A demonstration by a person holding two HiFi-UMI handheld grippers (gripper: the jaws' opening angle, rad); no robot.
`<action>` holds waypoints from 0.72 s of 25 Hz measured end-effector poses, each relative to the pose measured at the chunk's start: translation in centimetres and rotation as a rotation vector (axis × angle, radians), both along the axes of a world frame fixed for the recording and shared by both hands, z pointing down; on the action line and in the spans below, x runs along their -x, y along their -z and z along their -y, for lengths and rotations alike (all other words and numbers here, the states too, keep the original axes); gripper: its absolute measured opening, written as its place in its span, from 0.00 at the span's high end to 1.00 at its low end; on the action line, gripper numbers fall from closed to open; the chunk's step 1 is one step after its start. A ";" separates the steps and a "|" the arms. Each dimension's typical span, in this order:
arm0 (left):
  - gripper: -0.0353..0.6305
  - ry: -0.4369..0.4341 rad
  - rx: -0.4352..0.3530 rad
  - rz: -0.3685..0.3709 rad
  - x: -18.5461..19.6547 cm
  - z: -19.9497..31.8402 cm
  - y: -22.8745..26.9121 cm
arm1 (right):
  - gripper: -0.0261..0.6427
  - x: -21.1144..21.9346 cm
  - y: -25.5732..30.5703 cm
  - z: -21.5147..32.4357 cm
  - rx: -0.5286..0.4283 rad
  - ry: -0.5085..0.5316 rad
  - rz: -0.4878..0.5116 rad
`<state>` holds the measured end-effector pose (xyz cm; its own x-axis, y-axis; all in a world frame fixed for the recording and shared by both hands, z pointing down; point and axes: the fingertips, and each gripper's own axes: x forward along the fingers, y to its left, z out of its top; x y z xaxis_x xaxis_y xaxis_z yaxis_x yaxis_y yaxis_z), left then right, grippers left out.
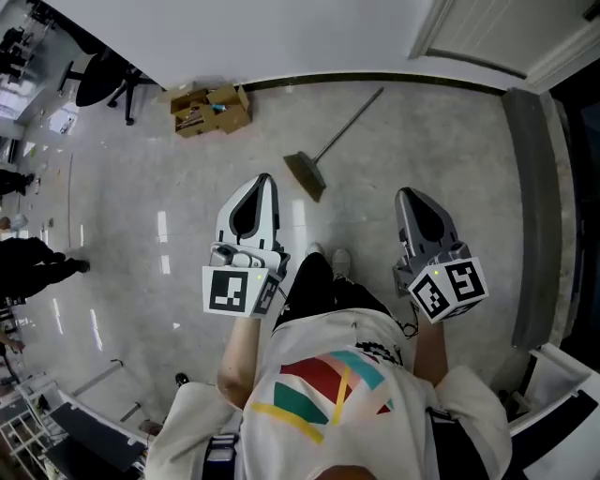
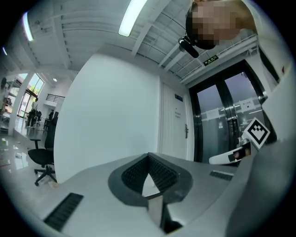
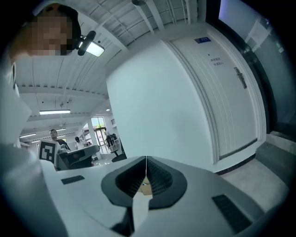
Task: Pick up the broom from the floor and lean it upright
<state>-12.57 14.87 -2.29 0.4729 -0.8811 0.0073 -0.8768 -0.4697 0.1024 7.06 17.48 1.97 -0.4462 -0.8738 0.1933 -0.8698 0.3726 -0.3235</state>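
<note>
The pale grey floor (image 1: 141, 187), smooth and polished like stone, is reflecting the ceiling lights as short bright stripes, and it is meeting a plain white wall (image 1: 281, 37) along a dark skirting line. At the far right a white panelled door (image 1: 506, 28) is showing. The broom (image 1: 337, 139) is lying flat on the floor, near the wall and well ahead of the person's shoes, apart from both tongs. Its handle is long, thin, straight and grey, and it is running diagonally toward the wall at the upper right. Its head, a flat wedge of brownish bristles, is pointing toward the person. To the left of the broom an open cardboard box (image 1: 211, 110) is sitting just beside the wall with its flaps spread; the things inside are too small to tell. The left tongs (image 1: 262, 180) and the right tongs (image 1: 405, 193) are being held side by side in front of the person, each with a smooth grey-white plastic shell. In both gripper views the dark ribbed pads (image 2: 136, 173) are meeting at their tips, so both tongs are closed and are holding nothing.
</note>
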 end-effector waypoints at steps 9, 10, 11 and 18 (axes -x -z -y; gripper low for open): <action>0.88 -0.042 0.057 -0.044 0.1 14.6 -3.0 | 0.94 1.2 0.5 14.3 -0.004 -0.019 -0.032; 0.88 -0.055 0.065 -0.047 -0.2 16.0 -3.3 | 0.94 1.3 0.6 15.8 -0.013 -0.015 -0.031; 0.88 -0.069 0.072 -0.051 -0.5 17.4 -3.7 | 0.94 1.5 0.7 17.1 -0.021 -0.013 -0.030; 0.88 -0.150 0.135 -0.009 -4.3 25.9 -7.4 | 0.94 1.3 -1.9 25.6 0.009 0.004 -0.003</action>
